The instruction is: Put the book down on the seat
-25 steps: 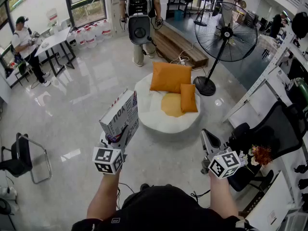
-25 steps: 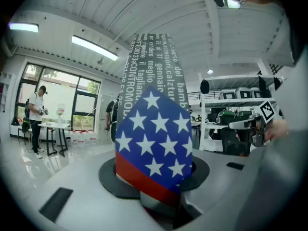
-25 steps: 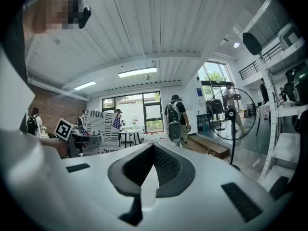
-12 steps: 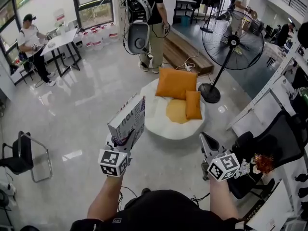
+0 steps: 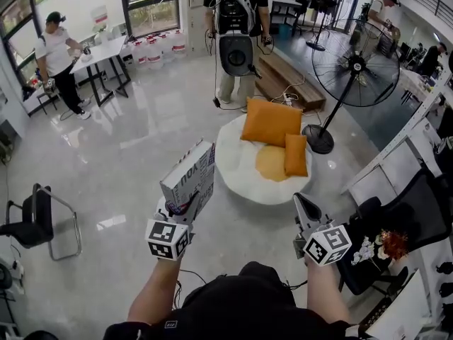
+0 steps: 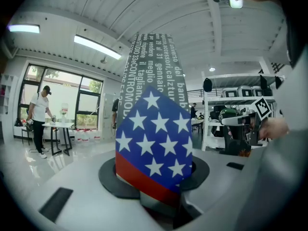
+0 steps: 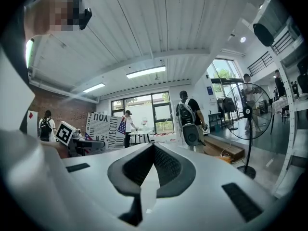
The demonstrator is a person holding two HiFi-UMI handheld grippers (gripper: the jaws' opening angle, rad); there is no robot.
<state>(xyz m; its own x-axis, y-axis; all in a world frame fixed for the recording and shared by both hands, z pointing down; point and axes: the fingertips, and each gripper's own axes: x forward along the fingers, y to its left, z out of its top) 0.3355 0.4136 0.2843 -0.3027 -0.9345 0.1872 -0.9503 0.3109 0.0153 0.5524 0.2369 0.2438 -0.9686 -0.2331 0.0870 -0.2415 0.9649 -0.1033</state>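
Book (image 5: 190, 183) in left claw (image 5: 185, 204)

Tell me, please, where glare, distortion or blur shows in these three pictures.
Head view: window light glares on the glossy floor, and straight lines bow near the edges. Left gripper view: strong fisheye with black corners; the book looms large, yet its print is sharp. Right gripper view: same fisheye; the windows are washed out.

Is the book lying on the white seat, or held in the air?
Held in the air: the left gripper clamps the book by its lower edge, short of the seat.
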